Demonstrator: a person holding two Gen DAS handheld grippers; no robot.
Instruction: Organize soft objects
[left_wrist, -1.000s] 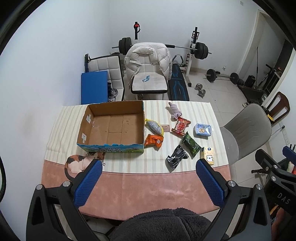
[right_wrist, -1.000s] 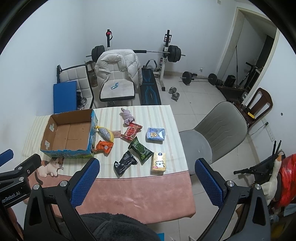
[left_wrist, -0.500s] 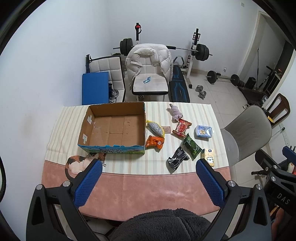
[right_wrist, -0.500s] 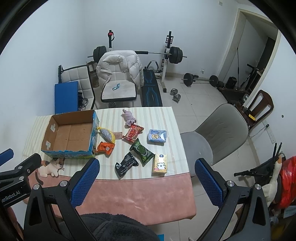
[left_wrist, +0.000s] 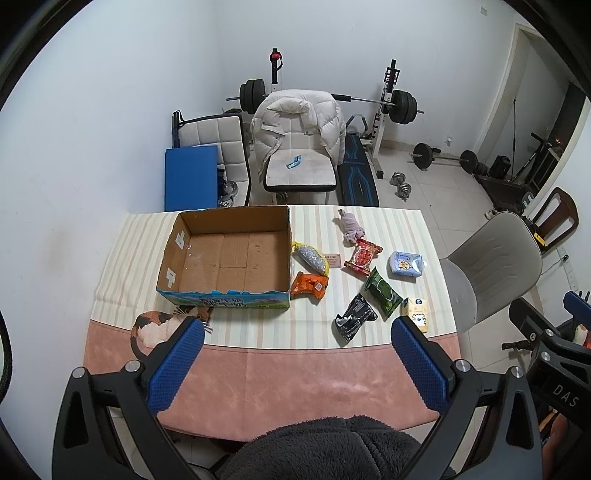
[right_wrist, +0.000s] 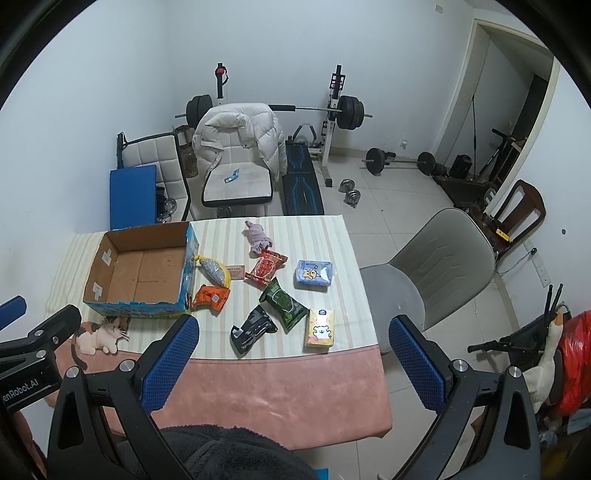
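An empty cardboard box (left_wrist: 229, 254) (right_wrist: 142, 273) stands on the left of the table (left_wrist: 295, 362). Right of it lie several soft packs: a yellow mesh pouch (left_wrist: 312, 255), an orange pack (left_wrist: 309, 285), a red pack (left_wrist: 362, 252), a green pack (left_wrist: 383, 291), a black pack (left_wrist: 354, 316), a blue tissue pack (left_wrist: 406, 263), a yellow tissue pack (right_wrist: 320, 328) and a purple cloth (left_wrist: 350, 226). A cat plush (right_wrist: 99, 334) lies before the box. My left gripper (left_wrist: 295, 358) and right gripper (right_wrist: 291, 354) are both open, empty, high above the table's near edge.
A grey chair (right_wrist: 428, 273) stands at the table's right side. A white chair with a puffy jacket (left_wrist: 299, 147), a blue mat (left_wrist: 190, 177) and a weight bench with barbells (left_wrist: 369, 110) stand behind the table. A small card (left_wrist: 331, 259) lies among the packs.
Both grippers have shifted slightly; the table and objects sit a little lower and nearer in view. Nothing on the table has moved. Both stay open.
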